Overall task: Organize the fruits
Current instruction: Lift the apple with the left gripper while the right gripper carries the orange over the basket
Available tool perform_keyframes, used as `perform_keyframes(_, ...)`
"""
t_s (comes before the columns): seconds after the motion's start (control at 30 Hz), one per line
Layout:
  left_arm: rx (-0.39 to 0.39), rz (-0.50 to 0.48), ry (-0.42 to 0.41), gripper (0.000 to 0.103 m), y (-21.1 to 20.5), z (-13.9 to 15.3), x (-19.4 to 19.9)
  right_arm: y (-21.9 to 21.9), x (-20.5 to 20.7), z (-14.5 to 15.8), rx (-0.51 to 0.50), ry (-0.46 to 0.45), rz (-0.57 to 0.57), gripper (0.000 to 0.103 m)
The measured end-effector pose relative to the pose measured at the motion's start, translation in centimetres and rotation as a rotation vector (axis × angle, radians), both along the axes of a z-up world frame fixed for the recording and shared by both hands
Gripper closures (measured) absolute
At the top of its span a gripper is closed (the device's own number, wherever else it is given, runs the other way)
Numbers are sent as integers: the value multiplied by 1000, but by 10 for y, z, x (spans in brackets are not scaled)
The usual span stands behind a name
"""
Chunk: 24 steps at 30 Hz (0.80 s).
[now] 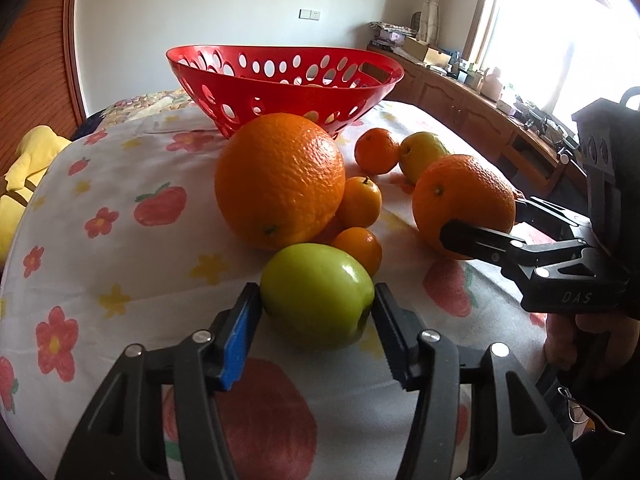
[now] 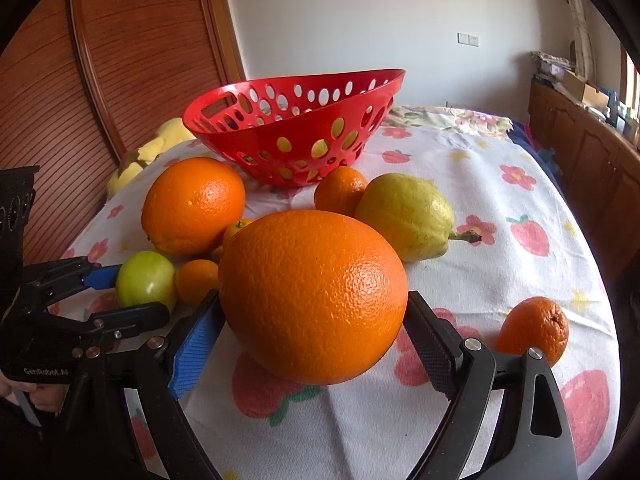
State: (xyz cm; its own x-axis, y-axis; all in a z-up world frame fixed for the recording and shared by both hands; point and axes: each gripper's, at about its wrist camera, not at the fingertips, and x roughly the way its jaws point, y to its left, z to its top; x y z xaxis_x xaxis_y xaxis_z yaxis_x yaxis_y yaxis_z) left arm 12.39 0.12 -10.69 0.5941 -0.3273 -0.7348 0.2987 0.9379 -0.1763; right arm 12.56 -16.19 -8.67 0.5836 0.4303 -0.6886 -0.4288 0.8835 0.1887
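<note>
A red perforated basket point(image 1: 280, 80) point(image 2: 296, 128) stands at the back of the cloth-covered table. My left gripper point(image 1: 316, 300) has its jaws against both sides of a green apple point(image 1: 316, 294) point(image 2: 146, 282), which rests on the cloth. My right gripper point(image 2: 316, 312) point(image 1: 484, 224) has its jaws against both sides of a large orange point(image 2: 314, 296) point(image 1: 464, 202), also resting on the table. A second large orange point(image 1: 280, 180) point(image 2: 194, 204), three small oranges point(image 1: 360, 202) and a yellow pear point(image 2: 404, 216) point(image 1: 422, 156) lie between them and the basket.
A further small orange point(image 2: 534, 328) lies at the right near the table edge. A yellow soft toy point(image 1: 28, 168) sits off the table's left side. A wooden sideboard point(image 1: 480, 112) with clutter runs under the window at the right.
</note>
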Motion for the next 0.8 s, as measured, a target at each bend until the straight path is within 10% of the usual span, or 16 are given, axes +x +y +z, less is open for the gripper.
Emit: perform_keyframes(0.8,-15,-14,-114,48,6,50,-8,0,-4,2,-13,-17,6,14)
